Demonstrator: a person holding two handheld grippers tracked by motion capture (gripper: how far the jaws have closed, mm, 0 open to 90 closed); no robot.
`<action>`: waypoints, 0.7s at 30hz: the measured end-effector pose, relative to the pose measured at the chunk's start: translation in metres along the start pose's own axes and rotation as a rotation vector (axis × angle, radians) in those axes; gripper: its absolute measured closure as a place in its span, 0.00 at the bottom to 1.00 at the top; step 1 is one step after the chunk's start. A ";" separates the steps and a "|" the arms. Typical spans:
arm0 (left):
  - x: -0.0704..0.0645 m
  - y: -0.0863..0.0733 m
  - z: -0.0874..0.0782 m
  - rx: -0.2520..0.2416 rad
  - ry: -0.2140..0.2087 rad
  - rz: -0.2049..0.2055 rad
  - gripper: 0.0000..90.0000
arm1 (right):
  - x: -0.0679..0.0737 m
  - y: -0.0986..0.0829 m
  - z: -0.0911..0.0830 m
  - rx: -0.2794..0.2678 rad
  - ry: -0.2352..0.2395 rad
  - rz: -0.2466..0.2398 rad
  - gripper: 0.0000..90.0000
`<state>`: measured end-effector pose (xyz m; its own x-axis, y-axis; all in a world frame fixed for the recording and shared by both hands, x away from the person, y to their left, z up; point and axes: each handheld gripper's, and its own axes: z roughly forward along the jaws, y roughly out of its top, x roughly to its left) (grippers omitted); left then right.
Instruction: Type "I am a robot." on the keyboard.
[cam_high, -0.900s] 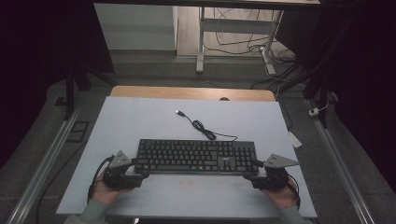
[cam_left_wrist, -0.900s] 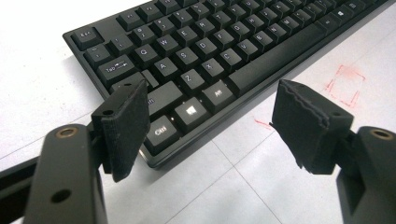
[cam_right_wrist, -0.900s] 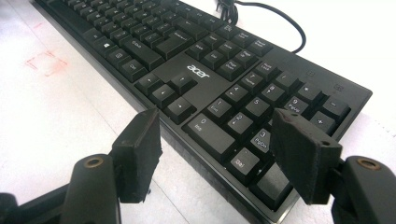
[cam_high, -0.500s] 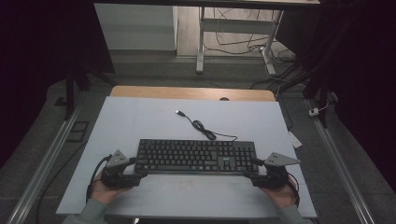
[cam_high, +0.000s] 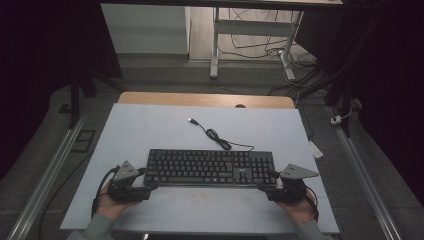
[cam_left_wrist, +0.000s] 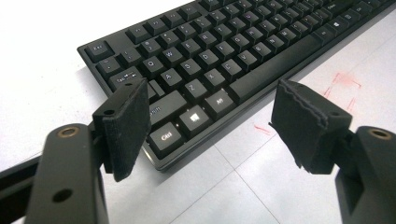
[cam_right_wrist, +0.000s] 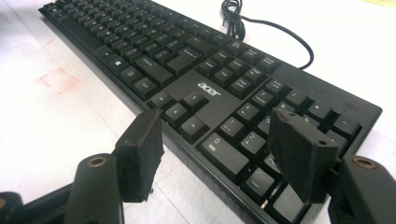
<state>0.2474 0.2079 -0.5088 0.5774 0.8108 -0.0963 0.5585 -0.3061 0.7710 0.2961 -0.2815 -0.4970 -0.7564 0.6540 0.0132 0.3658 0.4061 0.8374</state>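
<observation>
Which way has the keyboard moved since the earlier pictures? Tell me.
No. The keyboard lies where it did on the white table; its plug sits the same.

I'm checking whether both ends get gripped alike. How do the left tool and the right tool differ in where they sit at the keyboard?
The left tool sits at the keyboard's Ctrl corner; the right tool sits at the number-pad corner. In the gripper views, the left tool's jaws straddle the corner, while the right tool's far jaw hangs over the number-pad keys. Both are open, at the front edge.

The keyboard's (cam_left_wrist: 224, 60) far end runs off the frame; key legends there seem unreadable.
</observation>
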 end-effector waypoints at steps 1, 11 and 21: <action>0.001 0.000 0.001 0.002 0.000 -0.001 0.31 | 0.000 0.000 0.001 -0.002 0.003 -0.001 0.40; 0.006 0.001 0.003 -0.001 0.012 -0.024 0.37 | 0.006 0.010 0.012 0.006 0.029 -0.008 0.44; 0.005 0.006 0.004 -0.014 0.002 -0.017 0.43 | 0.017 0.023 0.026 0.010 0.061 -0.027 0.55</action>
<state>0.2560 0.2078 -0.5069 0.5663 0.8170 -0.1084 0.5599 -0.2848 0.7781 0.3053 -0.2445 -0.4912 -0.7978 0.6025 0.0239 0.3496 0.4299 0.8325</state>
